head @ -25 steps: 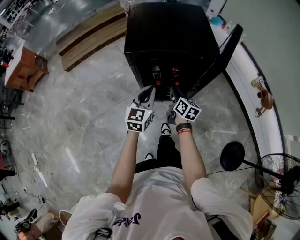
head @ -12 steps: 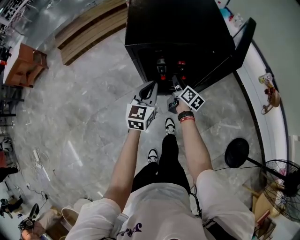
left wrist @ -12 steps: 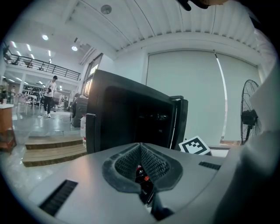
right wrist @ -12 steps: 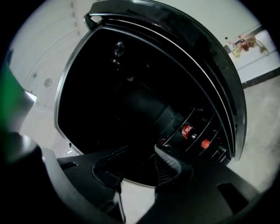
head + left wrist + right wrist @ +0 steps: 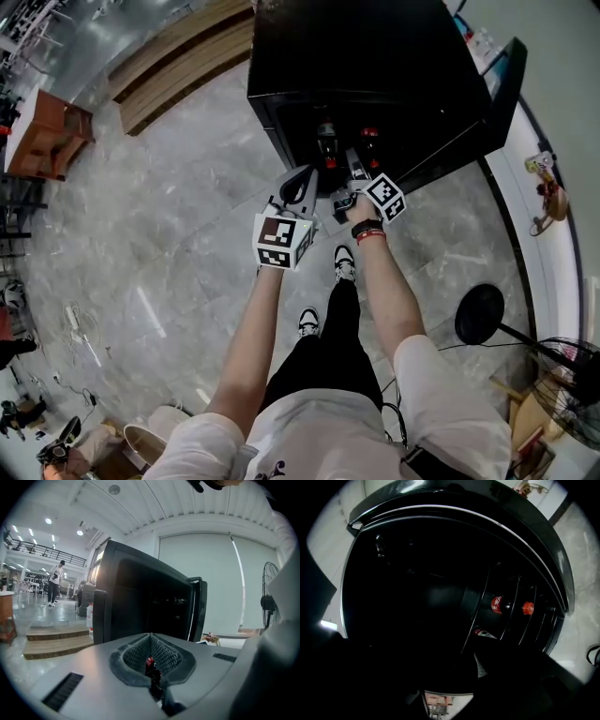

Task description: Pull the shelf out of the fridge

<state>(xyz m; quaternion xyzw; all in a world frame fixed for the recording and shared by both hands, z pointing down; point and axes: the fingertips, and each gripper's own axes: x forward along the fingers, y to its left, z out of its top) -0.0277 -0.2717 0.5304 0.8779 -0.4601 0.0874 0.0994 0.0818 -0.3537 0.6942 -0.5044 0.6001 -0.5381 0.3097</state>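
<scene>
Before the fridge (image 5: 375, 56), the right gripper (image 5: 352, 167) is presenting just-opened, empty jaws to the wire shelf (image 5: 509, 609); the left gripper (image 5: 304, 176) is hovering closed.

I noted the left gripper (image 5: 151, 639), grey, its jaws pressed together. Ahead stood a black fridge (image 5: 136, 597), its door (image 5: 199, 609) swung open on the right. Wooden steps (image 5: 56, 641) lay at left, a person (image 5: 55, 582) stood far off, and a standing fan (image 5: 268, 604) was at right.

The black fridge (image 5: 356, 56) is standing on the floor (image 5: 169, 216) with its door (image 5: 469, 117) hanging wide open, its dark wire shelf (image 5: 506, 616) sitting inside and carrying red-capped bottles (image 5: 501, 603).
</scene>
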